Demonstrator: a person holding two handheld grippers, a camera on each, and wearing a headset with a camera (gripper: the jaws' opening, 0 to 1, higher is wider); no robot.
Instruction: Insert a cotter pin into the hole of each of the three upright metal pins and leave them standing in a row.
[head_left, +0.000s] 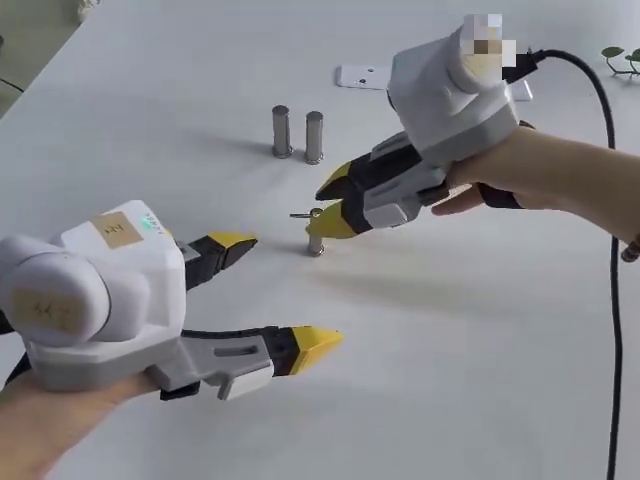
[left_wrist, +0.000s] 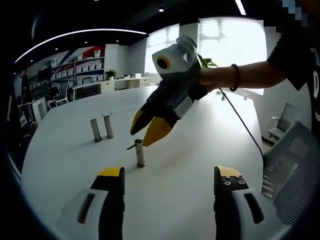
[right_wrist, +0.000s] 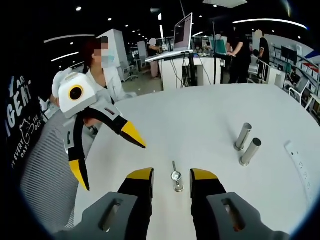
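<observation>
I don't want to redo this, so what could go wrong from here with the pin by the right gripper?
The right gripper has its jaws open on either side of the free-standing front pin; a sideways nudge could topple it. The cotter pin juts out on one side, so a jaw might snag it or drag it out. The back pins stand close together, so knocking one could fell both.

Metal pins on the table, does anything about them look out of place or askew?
Nothing is toppled or damaged; all three stand upright. Only the front pin, with a cotter pin sticking out of it sideways, stands apart from the back pair, so they form no row yet.
</observation>
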